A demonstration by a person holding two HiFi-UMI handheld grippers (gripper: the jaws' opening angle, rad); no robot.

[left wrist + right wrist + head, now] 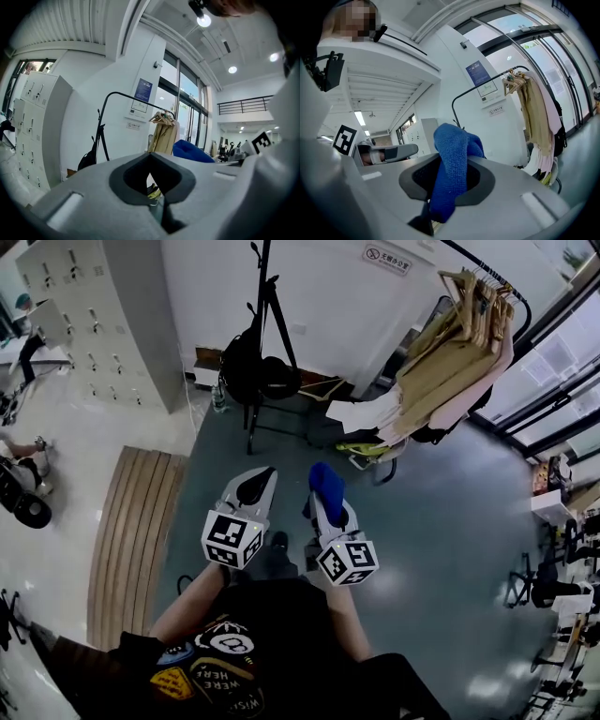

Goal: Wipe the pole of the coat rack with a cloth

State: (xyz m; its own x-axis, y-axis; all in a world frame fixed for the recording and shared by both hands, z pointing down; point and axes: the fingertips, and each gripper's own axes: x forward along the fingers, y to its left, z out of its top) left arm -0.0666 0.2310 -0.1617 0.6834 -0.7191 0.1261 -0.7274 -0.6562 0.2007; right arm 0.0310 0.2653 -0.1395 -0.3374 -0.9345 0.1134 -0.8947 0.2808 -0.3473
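Blue cloth (pixel 451 161) sits pinched in the right gripper (pixel 326 505); its jaws are shut on the lower fold, and the rest bunches up loose above them. Beside it, at 9 o'clock, the left gripper (pixel 253 486) has its jaws drawn together with nothing between them; both are held low in front of the person's chest, over the grey floor (pixel 441 521).

Outward from there, the coat rack's black pole (pixel 262 306) stands at about 11 o'clock in the head view, well apart from the cloth; a dark bag (pixel 246 364) hangs against its lower part, and the tan garments (pixel 450 362) hang from the rail off at 2 o'clock; a slatted wooden bench (pixel 141 531) lies at 9 o'clock.

Judging by that gap, the step in hand is the approach; no wiping has started, since the cloth touches nothing but the jaws. The next move likely calls for stepping toward 11 o'clock, raising the right gripper so the loose bunch meets the bare pole above the bag, then pressing and sliding along it; the empty left gripper could steady the pole, which may otherwise rock.
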